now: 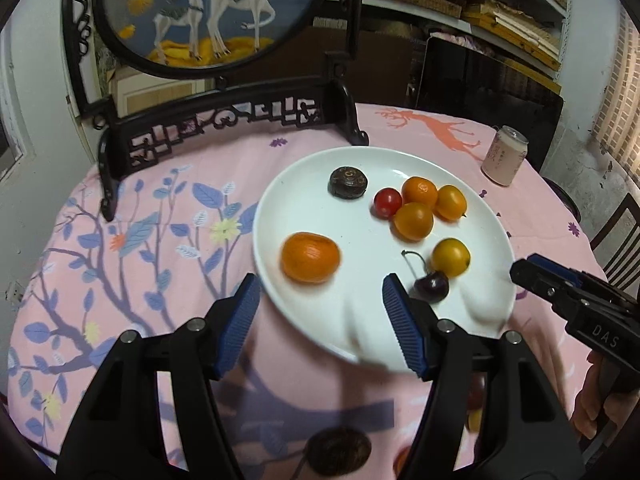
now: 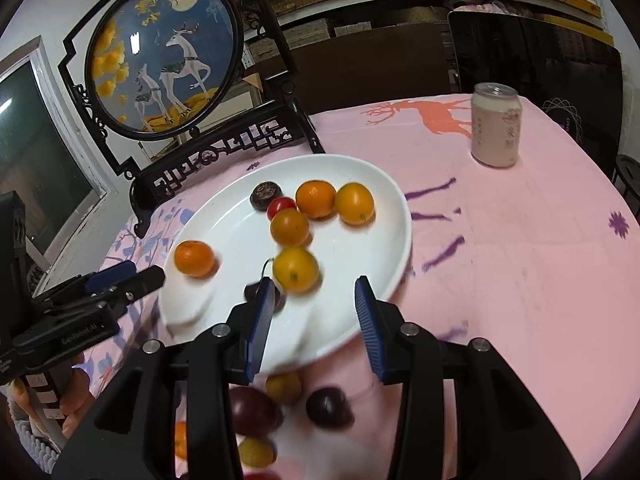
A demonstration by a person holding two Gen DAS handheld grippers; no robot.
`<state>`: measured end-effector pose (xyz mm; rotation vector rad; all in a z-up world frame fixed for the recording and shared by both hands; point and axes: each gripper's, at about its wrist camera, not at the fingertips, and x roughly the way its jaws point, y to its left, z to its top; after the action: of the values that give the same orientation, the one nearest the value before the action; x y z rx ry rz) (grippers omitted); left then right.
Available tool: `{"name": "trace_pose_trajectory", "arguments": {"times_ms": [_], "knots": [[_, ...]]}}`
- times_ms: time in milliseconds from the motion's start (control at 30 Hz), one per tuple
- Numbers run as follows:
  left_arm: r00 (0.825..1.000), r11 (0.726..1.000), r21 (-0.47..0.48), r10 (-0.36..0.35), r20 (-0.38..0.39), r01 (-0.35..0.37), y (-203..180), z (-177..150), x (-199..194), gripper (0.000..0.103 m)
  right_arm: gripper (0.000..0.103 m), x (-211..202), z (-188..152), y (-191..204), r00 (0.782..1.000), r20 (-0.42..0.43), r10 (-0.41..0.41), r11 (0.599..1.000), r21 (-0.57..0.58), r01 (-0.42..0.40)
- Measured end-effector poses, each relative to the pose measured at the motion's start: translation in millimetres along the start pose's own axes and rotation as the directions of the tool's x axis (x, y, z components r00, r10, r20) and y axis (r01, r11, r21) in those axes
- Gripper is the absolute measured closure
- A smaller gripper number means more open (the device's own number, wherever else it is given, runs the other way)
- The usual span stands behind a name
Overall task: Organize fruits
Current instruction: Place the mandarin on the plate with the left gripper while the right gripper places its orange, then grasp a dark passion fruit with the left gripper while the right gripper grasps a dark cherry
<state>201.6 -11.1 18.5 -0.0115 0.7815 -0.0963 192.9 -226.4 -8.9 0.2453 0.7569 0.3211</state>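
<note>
Nearest to my right camera I see a few loose fruits on the pink tablecloth (image 2: 500, 248), just under the fingers: two dark cherries (image 2: 329, 407), a small yellow fruit (image 2: 283, 387) and another yellow one lower, all blurred; I cannot name them more exactly. My right gripper (image 2: 316, 320) has its jaws apart with nothing between the blue pads; it hangs over the near rim of the white plate (image 2: 224, 240). My left gripper (image 1: 320, 320) has its jaws wide apart, also empty; the near edge of the plate lies between its fingers but the pads do not touch it.

On the plate I count: one orange mandarin (image 1: 310, 257) alone at the left side, just ahead of the left gripper; a cluster of three orange-yellow fruits (image 1: 413, 221) touching each other, with a red cherry tomato (image 1: 387, 202) beside them; one yellow fruit (image 1: 450, 257) nearer to me, touching a dark cherry with a stem (image 1: 431, 285); and a dark round wrapped piece (image 1: 348, 182) at the far side, which I cannot identify.

Behind the plate stands a black carved frame with a round deer embroidery (image 2: 164, 56); a pale drink can (image 2: 496, 125) stands upright on the cloth, well apart to the right.
</note>
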Motion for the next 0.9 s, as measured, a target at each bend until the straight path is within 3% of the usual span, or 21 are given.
{"name": "trace_pose_trajectory", "arguments": {"times_ms": [233, 333, 400, 467, 633, 900], "knots": [[0.999, 0.999, -0.014, 0.032, 0.029, -0.032, 15, -28, -32, 0.033, 0.061, -23, -27, 3, 1.0, 0.004, 0.008, 1.0, 0.003, -0.008], [0.996, 0.996, -0.014, 0.088, 0.015, -0.088, 19, -45, -38, 0.02, 0.061, -33, -38, -2, 1.0, 0.007, 0.001, 1.0, 0.019, -0.001], [0.994, 0.994, -0.006, 0.105, -0.003, -0.105, 21, -57, -40, 0.02, 0.059, -38, -43, -7, 1.0, 0.009, -0.005, 0.999, 0.038, 0.005], [0.992, 0.993, 0.005, 0.12, -0.024, -0.12, 21, -66, -40, 0.019, 0.044, -46, -50, -12, 1.0, 0.02, -0.01, 0.998, 0.067, 0.009], [0.99, 0.992, 0.048, 0.123, -0.062, -0.12, 17, -87, -43, 0.014, 0.044, -58, -58, -16, 0.999, 0.034, -0.02, 0.996, 0.089, 0.017], [0.983, 0.98, 0.136, 0.158, -0.088, -0.146, -1, -96, -29, 0.013, 0.044, -44, -62, -17, 0.999, -0.027, 0.022, 0.995, 0.094, -0.02]]}}
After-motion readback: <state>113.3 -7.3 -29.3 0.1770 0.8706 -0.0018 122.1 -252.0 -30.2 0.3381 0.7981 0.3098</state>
